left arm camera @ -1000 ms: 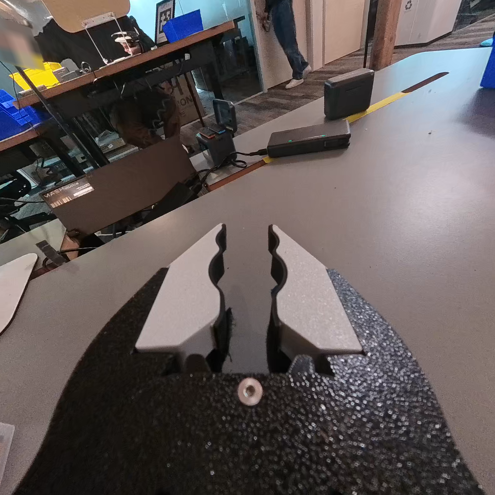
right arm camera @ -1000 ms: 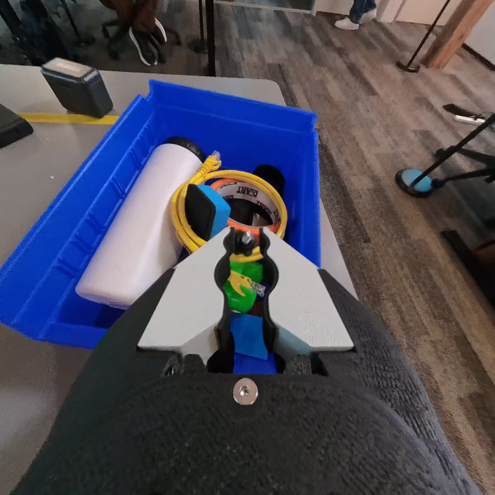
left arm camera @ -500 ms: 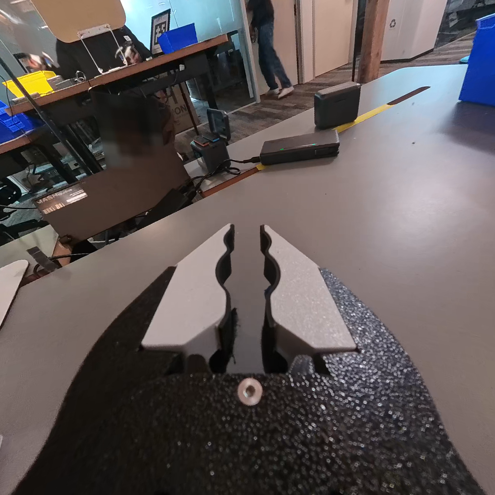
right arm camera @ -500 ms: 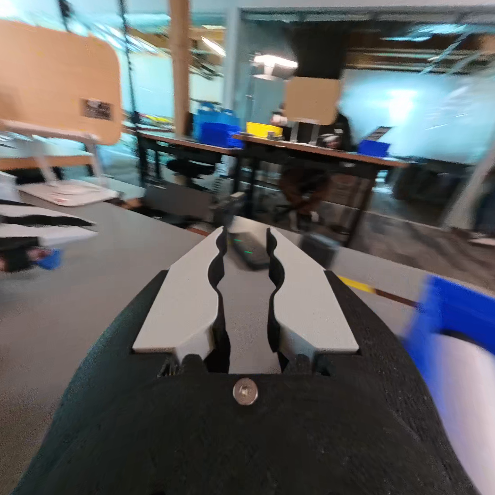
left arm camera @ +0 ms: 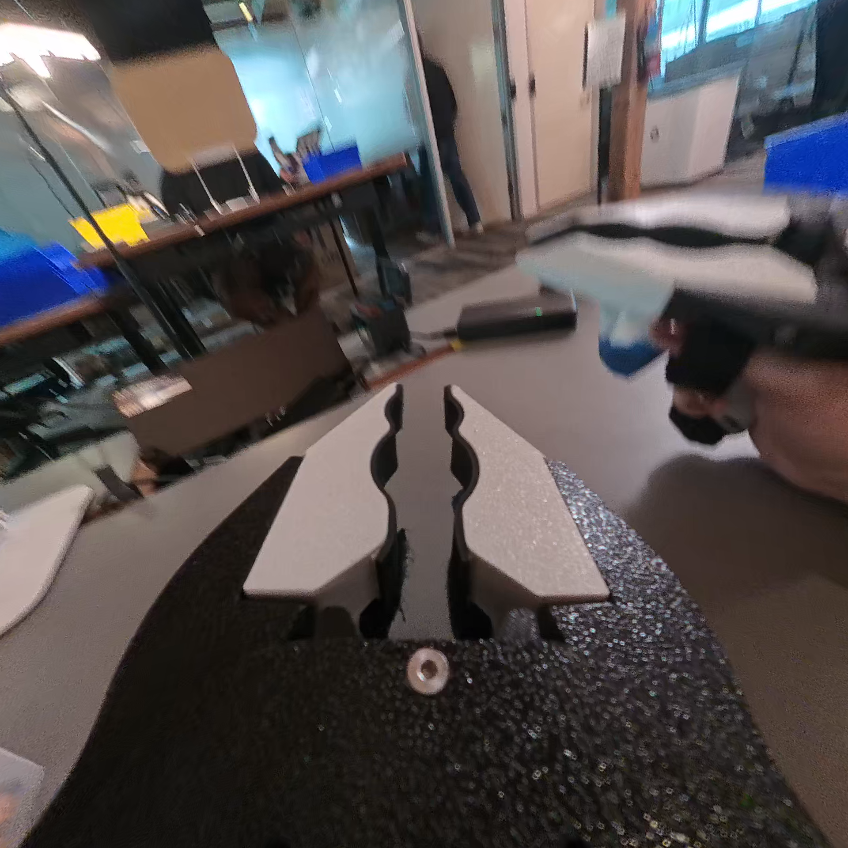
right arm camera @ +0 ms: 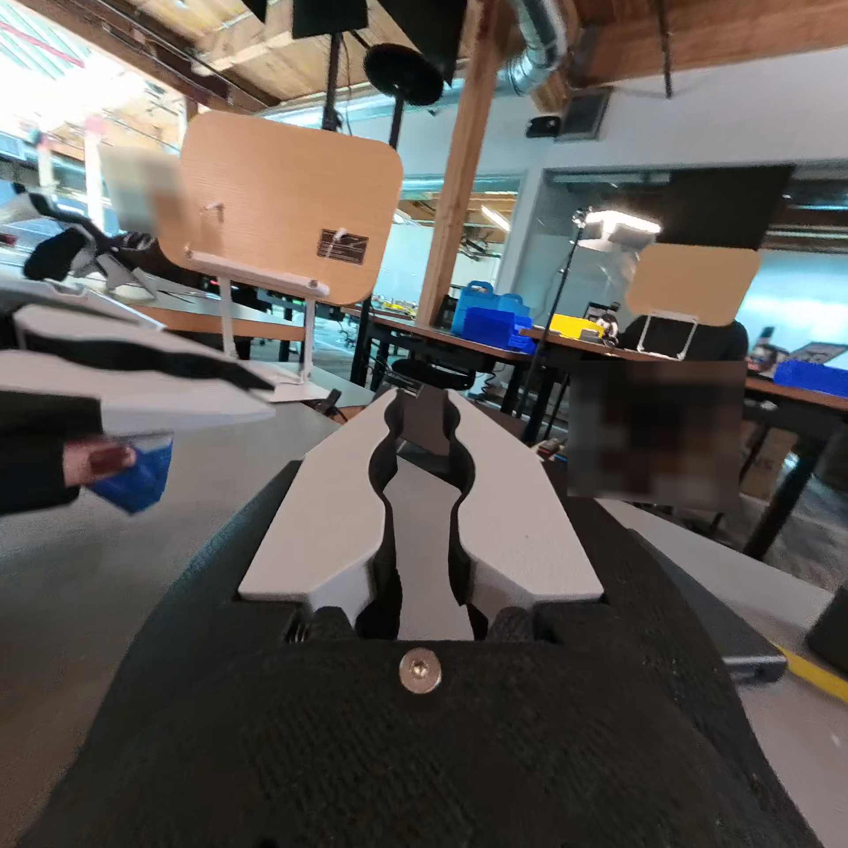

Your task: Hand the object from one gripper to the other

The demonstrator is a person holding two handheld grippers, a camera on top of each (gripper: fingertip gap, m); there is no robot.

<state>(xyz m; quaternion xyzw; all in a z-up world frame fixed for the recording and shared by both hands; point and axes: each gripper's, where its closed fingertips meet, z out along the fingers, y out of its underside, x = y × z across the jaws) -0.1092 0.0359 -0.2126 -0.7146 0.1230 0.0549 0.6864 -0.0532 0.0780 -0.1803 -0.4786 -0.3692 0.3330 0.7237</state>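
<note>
Two tongs, both empty. Left wrist view: left tongs [left arm camera: 423,404] slightly apart over grey counter [left arm camera: 688,573], nothing between; right tongs [left arm camera: 541,250] blurred at upper right, seemingly empty; blue bin [left arm camera: 807,160] behind. Right wrist view: right tongs [right arm camera: 422,404] apart, empty; left tongs [right arm camera: 257,390] at left. Object not visible, handover not begun. Open workshop, desks, wooden post [right arm camera: 459,183].

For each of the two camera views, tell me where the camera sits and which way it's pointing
Left wrist view: on the left gripper, looking along the grey table toward far desks; its open, empty fingers show, and the right gripper enters blurred from the right.
Right wrist view: on the right gripper, tilted up toward the ceiling; the left gripper shows at left.
Shared: each sees the other gripper, the table and the flat black device.
</note>
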